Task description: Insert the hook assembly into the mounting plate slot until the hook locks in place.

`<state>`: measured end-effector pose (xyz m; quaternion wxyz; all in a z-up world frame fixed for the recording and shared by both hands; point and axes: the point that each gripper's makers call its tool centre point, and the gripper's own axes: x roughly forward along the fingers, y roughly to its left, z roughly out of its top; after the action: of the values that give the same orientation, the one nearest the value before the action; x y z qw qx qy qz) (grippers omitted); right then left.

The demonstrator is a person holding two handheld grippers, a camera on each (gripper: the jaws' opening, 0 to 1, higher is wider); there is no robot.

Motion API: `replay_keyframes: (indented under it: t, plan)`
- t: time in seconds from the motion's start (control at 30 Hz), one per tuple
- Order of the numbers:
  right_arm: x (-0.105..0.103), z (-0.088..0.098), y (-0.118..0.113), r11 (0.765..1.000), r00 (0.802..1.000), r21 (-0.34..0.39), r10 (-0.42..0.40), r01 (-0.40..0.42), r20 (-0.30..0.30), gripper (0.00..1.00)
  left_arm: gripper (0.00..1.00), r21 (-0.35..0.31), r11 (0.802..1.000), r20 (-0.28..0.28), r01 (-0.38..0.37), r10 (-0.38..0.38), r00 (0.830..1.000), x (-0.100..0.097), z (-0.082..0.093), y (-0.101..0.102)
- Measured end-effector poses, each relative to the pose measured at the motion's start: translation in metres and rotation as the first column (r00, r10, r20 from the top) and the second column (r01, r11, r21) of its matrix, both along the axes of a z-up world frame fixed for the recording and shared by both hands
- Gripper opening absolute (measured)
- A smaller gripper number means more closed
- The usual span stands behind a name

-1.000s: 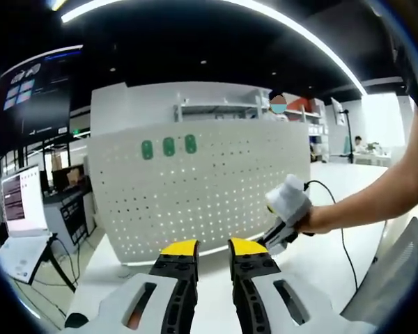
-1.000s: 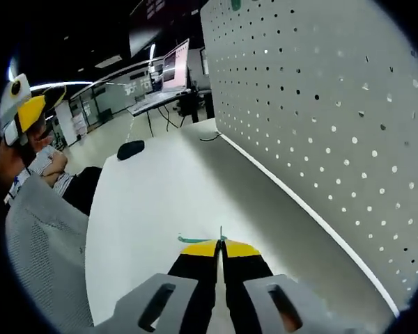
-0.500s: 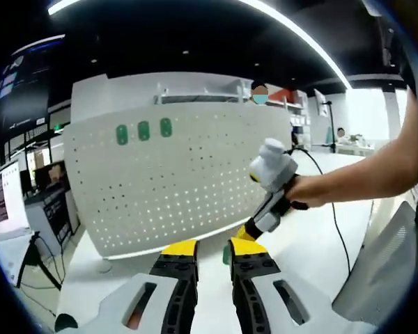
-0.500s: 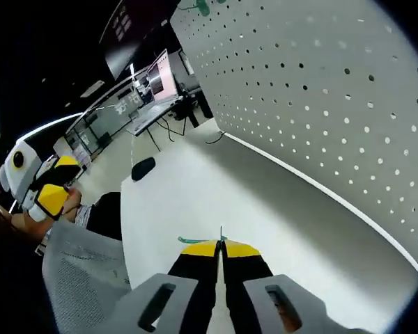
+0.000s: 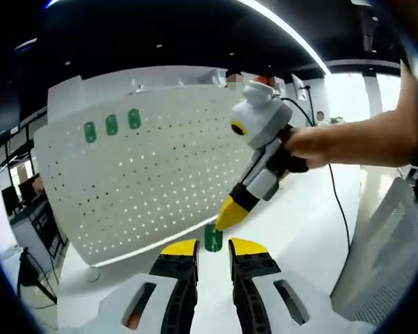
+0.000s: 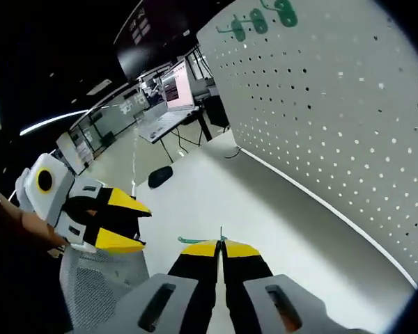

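1. The right gripper (image 6: 221,245), its yellow-tipped jaws pressed together, pinches a thin green plastic hook assembly (image 5: 213,237) above the white table (image 6: 216,202), near the white perforated pegboard (image 5: 160,181).
2. The left gripper (image 5: 213,246) stands spread just beside the hook.
3. Three green hooks (image 5: 111,125) sit high on the pegboard.

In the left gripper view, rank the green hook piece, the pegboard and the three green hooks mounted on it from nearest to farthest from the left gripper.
1. Green hook piece: just beyond the left gripper, held by the right gripper.
2. Pegboard: upright behind the piece, its lower edge on the table.
3. Three mounted hooks: upper left of the pegboard, farthest.
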<state>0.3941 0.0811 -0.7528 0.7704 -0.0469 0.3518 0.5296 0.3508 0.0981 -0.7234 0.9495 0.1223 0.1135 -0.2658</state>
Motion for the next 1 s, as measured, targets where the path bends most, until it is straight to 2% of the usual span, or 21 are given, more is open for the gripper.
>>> replay_keyframes:
  t: [0.4, 0.7, 1.0]
  plan:
    - [-0.022, 0.03, 0.004, 1.0, 0.999, 0.025, 0.006, -0.007, 0.054, 0.0, 0.17, 0.047, 0.999, 0.047, 0.018, -0.02, 0.999, 0.007, 0.002, -0.008]
    - [-0.031, 0.032, 0.005, 1.0, 0.999, 0.023, 0.007, -0.008, 0.052, 0.0, 0.11, 0.122, 0.992, 0.073, 0.038, -0.047, 0.996, 0.006, 0.0, -0.012]
    - [-0.033, 0.035, 0.003, 1.0, 0.999, 0.016, 0.0, -0.001, 0.052, 0.0, 0.08, 0.151, 0.988, 0.091, 0.041, -0.055, 0.994, 0.006, 0.0, -0.012]
